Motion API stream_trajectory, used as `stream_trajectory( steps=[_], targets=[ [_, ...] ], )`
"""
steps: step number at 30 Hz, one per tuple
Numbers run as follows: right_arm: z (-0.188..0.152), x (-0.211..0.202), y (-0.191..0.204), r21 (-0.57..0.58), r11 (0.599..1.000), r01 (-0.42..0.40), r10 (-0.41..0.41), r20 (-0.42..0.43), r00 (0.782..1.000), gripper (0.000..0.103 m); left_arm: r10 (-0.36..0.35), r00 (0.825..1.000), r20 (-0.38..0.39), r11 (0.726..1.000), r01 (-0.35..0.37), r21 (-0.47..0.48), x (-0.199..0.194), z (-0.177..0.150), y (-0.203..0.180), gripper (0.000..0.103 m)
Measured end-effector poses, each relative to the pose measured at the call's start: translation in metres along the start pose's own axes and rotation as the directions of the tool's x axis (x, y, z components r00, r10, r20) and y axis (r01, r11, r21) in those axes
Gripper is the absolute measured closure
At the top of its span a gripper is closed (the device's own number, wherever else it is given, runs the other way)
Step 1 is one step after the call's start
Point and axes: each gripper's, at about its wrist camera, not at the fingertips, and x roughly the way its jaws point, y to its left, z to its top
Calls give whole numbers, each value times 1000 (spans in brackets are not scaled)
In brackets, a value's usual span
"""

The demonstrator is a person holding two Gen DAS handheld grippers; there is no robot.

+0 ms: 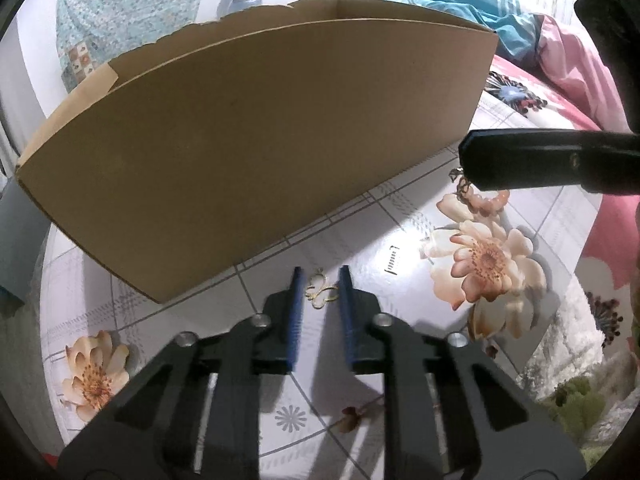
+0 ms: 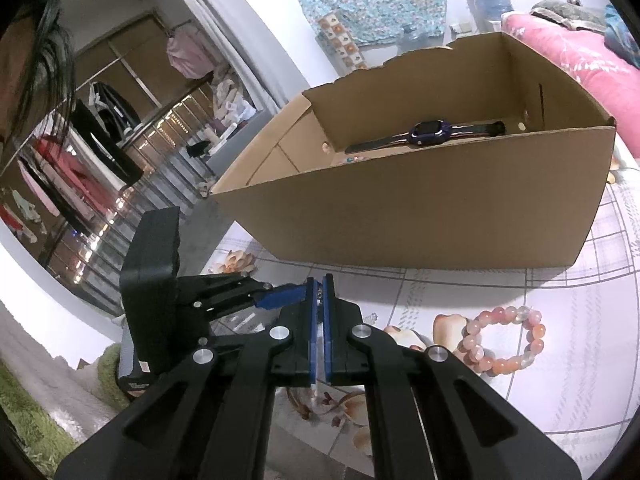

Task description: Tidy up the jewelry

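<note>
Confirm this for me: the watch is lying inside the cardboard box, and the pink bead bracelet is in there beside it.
Not quite. The watch does lie inside the cardboard box, but the pink bead bracelet is outside it, on the flowered tabletop in front of the box. The right wrist view shows this.

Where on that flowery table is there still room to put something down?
Bare cloth lies in front of the cardboard box, right of the gold pendant, up to the small clasp. Inside the box, beside the watch, looks roomy too. It is crowded around the bead bracelet.
</note>
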Motion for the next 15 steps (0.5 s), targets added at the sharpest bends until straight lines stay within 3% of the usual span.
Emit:
stream_trajectory(
  steps=[15],
  targets=[
    [2,0,-7,11,1000,-12,11,13,1000,100,-9,1000,20,1000,9,2,-8,-1,-3,88]
  ],
)
